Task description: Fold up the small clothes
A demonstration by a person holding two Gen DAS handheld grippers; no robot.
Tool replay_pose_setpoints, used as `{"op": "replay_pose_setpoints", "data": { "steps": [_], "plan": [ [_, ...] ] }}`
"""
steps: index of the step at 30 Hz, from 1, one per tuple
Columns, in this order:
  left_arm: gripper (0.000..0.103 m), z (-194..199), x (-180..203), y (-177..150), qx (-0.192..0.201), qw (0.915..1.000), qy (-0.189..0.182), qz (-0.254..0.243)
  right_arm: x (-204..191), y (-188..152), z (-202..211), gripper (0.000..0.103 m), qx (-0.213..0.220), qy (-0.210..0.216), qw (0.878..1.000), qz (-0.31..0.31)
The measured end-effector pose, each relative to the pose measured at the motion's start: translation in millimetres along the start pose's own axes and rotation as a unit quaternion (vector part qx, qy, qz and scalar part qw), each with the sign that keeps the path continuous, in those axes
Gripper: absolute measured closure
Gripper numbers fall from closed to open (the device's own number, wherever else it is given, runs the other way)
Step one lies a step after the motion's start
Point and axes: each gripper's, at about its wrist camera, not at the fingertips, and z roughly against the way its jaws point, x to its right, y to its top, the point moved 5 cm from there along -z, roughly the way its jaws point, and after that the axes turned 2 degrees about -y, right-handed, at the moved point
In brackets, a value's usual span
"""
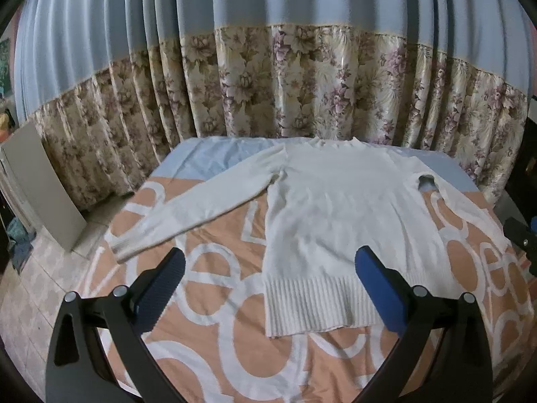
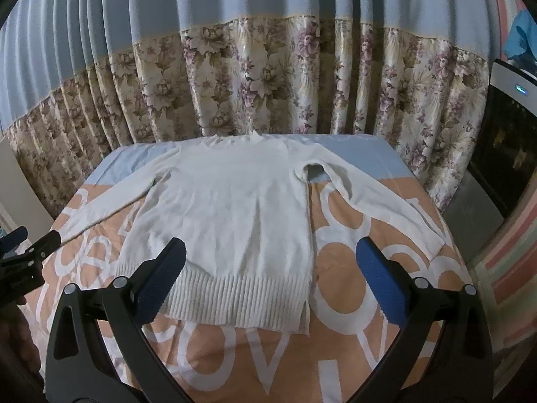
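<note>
White knitted long-sleeved sweater [image 1: 335,208] flat on orange-and-white patterned bedspread [image 1: 218,336] | left gripper [image 1: 268,265] spread wide, empty | right gripper [image 2: 272,262] likewise

Dim, cool and even, without hard shadows or glare; soft throughout, grainy on the curtain [image 1: 268,77]; strongly bowed by the fisheye, with black vignetted corners and smeared detail toward every edge.

place: home bedroom | evidence: bed cover [image 1: 235,352]; floral curtain [image 1: 302,84]; tiled floor [image 1: 33,285]
</note>
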Motion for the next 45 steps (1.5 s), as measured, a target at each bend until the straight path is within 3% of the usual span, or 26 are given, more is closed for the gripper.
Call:
{"op": "replay_pose_setpoints", "data": {
  "steps": [3,8,13,30,45],
  "plan": [
    [0.002,-2.2,-3.3,-2.8,-0.013,0.9998,0.000,0.013,-3.0,-5.9,-2.4,0.003,-0.008,0.011,1.000,-0.003],
    [0.002,3.8,-0.5,-0.7,-0.002,0.9997,0.007,0.024,0.1,-7.3,3.0,0.003,-0.004,0.011,1.000,0.013],
    [0.002,5.4,7.2,3.1,0.002,0.9997,0.003,0.025,1.9,-3.9,7.6,0.003,0.007,-0.006,0.999,0.042],
    [0.002,-2.8,5.4,-10.6,-0.014,0.9997,0.012,0.016,-2.7,-7.1,4.1,0.003,0.004,-0.005,1.000,0.031],
    [0.002,0.9,-4.2,-8.9,-0.004,0.9993,0.025,0.026,-4.6,-8.4,3.4,0.003,0.003,-0.010,0.999,0.032]
  ]
}}
